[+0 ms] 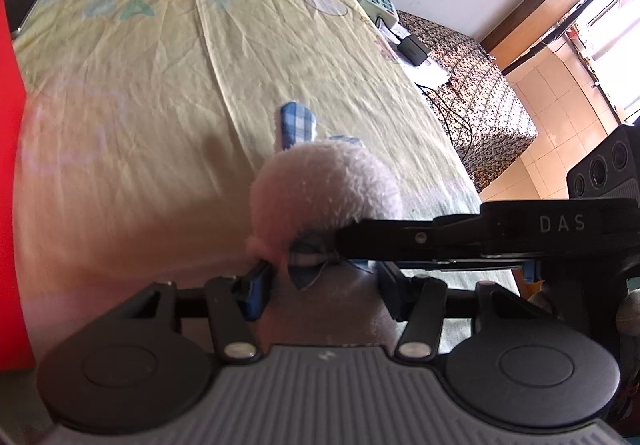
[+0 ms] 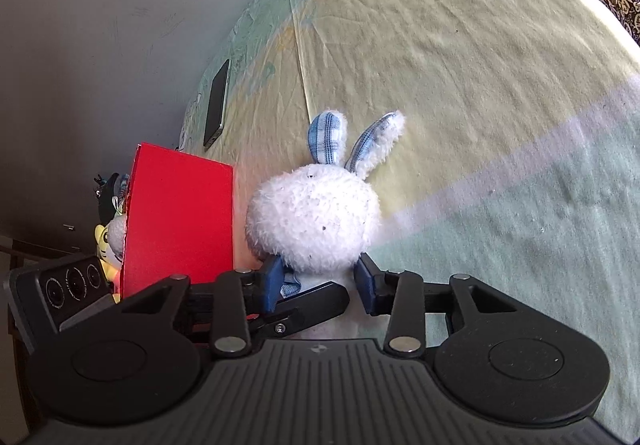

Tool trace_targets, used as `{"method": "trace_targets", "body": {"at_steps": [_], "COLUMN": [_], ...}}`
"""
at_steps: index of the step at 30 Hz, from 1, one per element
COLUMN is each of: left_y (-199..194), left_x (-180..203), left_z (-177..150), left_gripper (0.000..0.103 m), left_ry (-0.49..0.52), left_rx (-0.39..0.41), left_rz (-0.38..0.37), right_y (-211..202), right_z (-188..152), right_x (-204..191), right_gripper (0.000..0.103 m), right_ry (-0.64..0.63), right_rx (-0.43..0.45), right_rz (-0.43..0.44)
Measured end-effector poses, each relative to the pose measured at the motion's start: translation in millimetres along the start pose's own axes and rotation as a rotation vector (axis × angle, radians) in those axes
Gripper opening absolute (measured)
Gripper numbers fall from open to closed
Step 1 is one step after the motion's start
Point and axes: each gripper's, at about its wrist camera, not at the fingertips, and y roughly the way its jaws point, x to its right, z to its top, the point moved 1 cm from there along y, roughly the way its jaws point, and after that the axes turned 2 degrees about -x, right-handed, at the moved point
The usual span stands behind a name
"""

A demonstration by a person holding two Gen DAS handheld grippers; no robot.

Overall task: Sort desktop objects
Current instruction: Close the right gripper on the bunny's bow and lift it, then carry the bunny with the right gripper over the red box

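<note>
In the left wrist view, the left gripper (image 1: 322,285) is pinching the plush rabbit (image 1: 326,191) at its neck; the right gripper (image 1: 440,241) is crossing in from 3 o'clock, risking a tug-of-war.

In the right wrist view, the right gripper (image 2: 318,283) is clamping the plush rabbit (image 2: 314,219) too, red box (image 2: 178,221) at 9 o'clock; uneven release could be dropping it outside.

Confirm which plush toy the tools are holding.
The white rabbit with plaid ears, clamped by left tool and right tool; the yellow plush sits by the red box, untouched.
</note>
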Motion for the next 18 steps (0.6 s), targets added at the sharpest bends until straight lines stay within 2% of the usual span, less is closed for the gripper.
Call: {"method": "trace_targets", "body": {"at_steps": [4,8,14,18], "left_y": [-19,-43,-94,-131], "left_x": [16,21,13,0], "left_z": [-3,0,9,12], "left_gripper": [0.056,0.056,0.056,0.056], "left_ry": [0.054,0.066,0.077,0.111], "left_rx": [0.053,0.118,0.241,0.312], "left_rz": [0.027,0.041,0.056,0.103], "right_y": [-15,-24,-29,-18], "right_z": [-5,-6,-8,-11], "right_x": [-14,-43,-105,-137], "right_gripper": [0.041,0.041,0.042,0.042], "right_ry": [-0.037,-0.127,-0.309,-0.354], "right_rx": [0.029,0.073,0.163,0.191], "right_rz": [0.021,0.02,0.033,0.076]}}
